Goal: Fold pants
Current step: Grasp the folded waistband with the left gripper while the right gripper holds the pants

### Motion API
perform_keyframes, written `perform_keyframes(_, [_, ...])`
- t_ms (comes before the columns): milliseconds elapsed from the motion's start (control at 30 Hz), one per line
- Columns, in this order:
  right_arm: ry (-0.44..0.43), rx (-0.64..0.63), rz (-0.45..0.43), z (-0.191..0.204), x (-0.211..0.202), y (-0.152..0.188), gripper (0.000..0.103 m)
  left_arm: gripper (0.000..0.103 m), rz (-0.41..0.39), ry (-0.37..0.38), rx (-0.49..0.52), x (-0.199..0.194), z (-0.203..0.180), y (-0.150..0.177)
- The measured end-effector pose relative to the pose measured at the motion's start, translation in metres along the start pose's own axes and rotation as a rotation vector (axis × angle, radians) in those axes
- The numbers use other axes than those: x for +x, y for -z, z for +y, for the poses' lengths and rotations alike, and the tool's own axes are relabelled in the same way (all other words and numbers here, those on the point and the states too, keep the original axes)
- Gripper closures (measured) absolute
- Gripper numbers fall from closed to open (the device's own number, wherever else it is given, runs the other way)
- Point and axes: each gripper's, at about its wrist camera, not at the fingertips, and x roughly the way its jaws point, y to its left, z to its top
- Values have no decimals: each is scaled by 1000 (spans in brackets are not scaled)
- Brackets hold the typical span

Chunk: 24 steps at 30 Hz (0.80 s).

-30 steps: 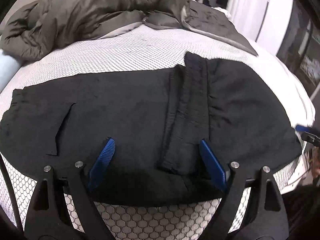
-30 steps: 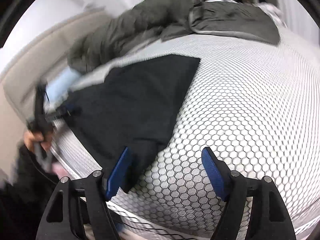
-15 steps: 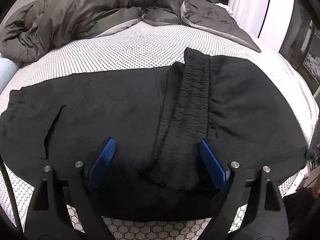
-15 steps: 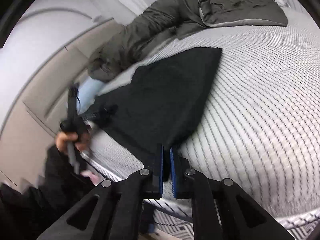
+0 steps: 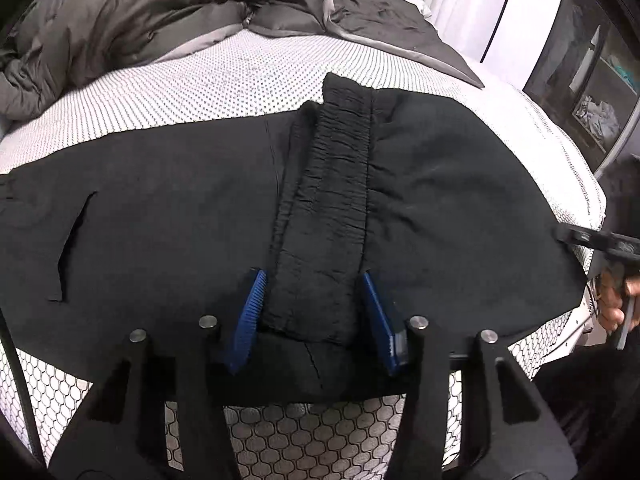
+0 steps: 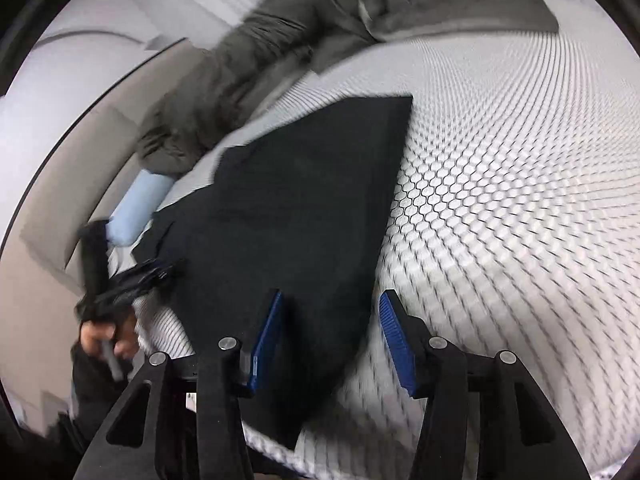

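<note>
At the near edge of the bed (image 5: 280,432), the left gripper (image 5: 312,312) has its blue fingers (image 5: 250,312) apart, one on each side of the gathered waistband (image 5: 340,184) of the black pants (image 5: 160,208). The pants lie flat across the honeycomb-patterned mattress cover, partly folded, the ribbed waistband strip running away from the camera down the middle, and a slanted pocket slit (image 5: 74,248) showing to the left. No writing or label can be read on them. In the blurred right wrist view, the right gripper (image 6: 332,340) also has its fingers apart, the left one over a corner of the pants (image 6: 296,216). Beyond the pants, a rumpled grey duvet (image 5: 160,12) is heaped at the far side, with a pale blue pillow (image 6: 138,208) beside it.
</note>
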Motion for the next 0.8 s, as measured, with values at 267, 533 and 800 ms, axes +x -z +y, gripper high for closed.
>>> perform_keyframes(267, [15, -11, 17, -1, 22, -30, 52, 87, -34, 81, -2, -35, 4, 3])
perform_keyframes(533, [54, -43, 22, -9, 7, -25, 52, 60, 32, 136, -75, -27, 25, 11])
perform_keyframes(800, [-17, 2, 9, -20, -2, -16, 77, 86, 10, 131, -95, -21, 18, 6])
